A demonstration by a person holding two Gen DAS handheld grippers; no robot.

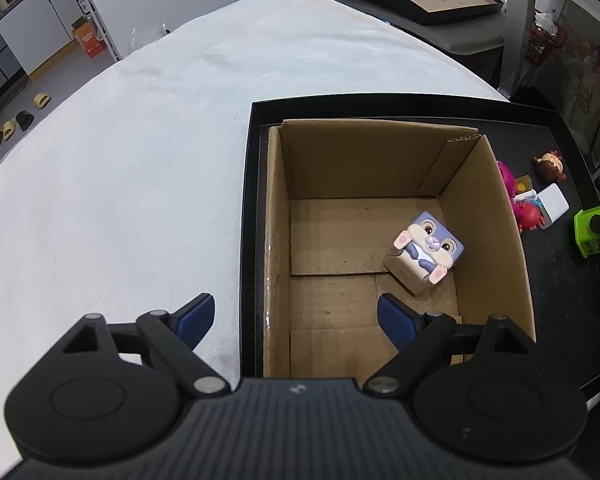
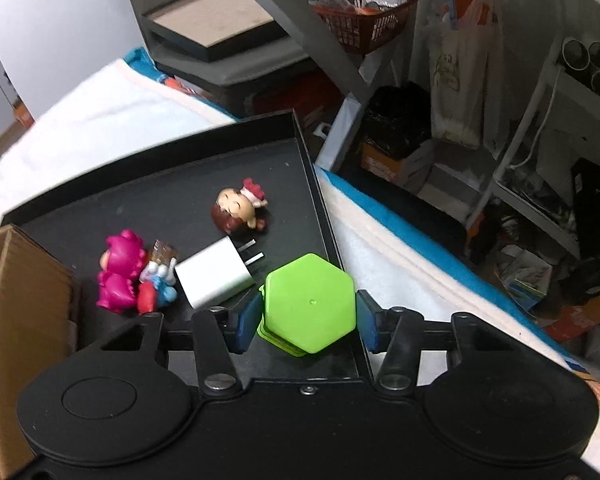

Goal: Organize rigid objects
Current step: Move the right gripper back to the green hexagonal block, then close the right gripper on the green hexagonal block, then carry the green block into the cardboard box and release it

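White cloth-covered table (image 1: 140, 152) seen left of frame; black tray (image 1: 249, 240) and corrugated cardboard box (image 1: 278, 240) set on it. Left hand-held gripper (image 1: 296, 316) spread wide, empty. Glossy green hexagonal block (image 2: 310, 304) at lower centre, flanked by right hand-held gripper (image 2: 306, 322); contact cannot be told.

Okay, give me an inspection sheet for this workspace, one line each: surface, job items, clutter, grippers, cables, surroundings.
Surface: white cloth over the table, with a black tray on it.
Job's things: cardboard box stands in the tray and holds a bunny cube toy. Beside it on the tray lie a green hexagonal block, white charger plug, pink figure, brown-haired figure and a small red and blue toy.
Clutter: nothing seen on the cloth.
Grippers: left gripper open and empty above the box's near edge; right gripper closed around the green block, pads at its sides.
Cables: nothing seen on the surface.
Surroundings: red basket, shelving and bags to the right.
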